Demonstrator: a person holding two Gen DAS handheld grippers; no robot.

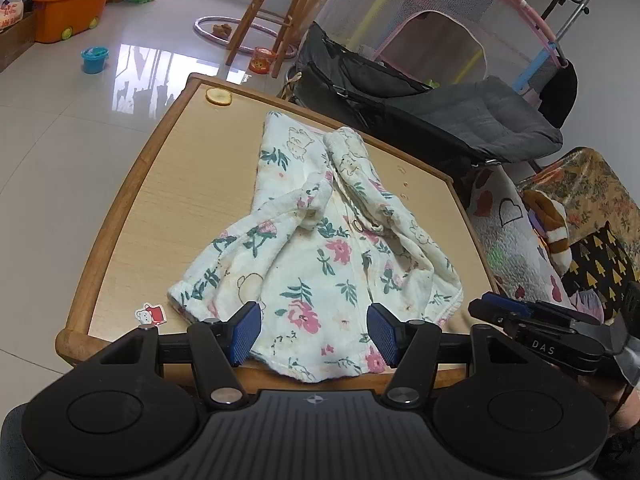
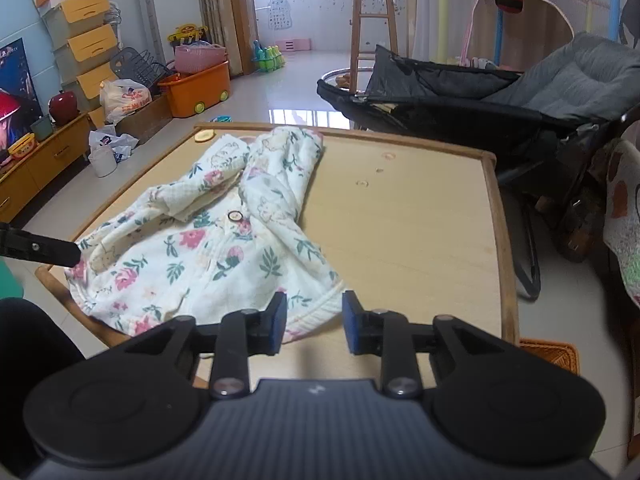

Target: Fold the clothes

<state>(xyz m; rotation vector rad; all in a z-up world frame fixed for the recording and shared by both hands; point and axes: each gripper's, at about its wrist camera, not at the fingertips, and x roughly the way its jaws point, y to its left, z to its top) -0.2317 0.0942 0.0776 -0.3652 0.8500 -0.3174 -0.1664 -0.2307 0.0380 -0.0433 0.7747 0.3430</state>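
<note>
- Now my left gripper [image 1: 314, 334] hangs open over the floral garment [image 1: 316, 236], near edge of the counter [image 1: 160, 184].
- My right gripper [image 2: 314, 326], jaws apart, straddles the hem corner, pads not pressing.

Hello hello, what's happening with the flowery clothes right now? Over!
Left gripper open over the near hem. Right gripper open at the corner. Garment rumpled on the table, sleeves folded in. Nothing in the way.
</note>
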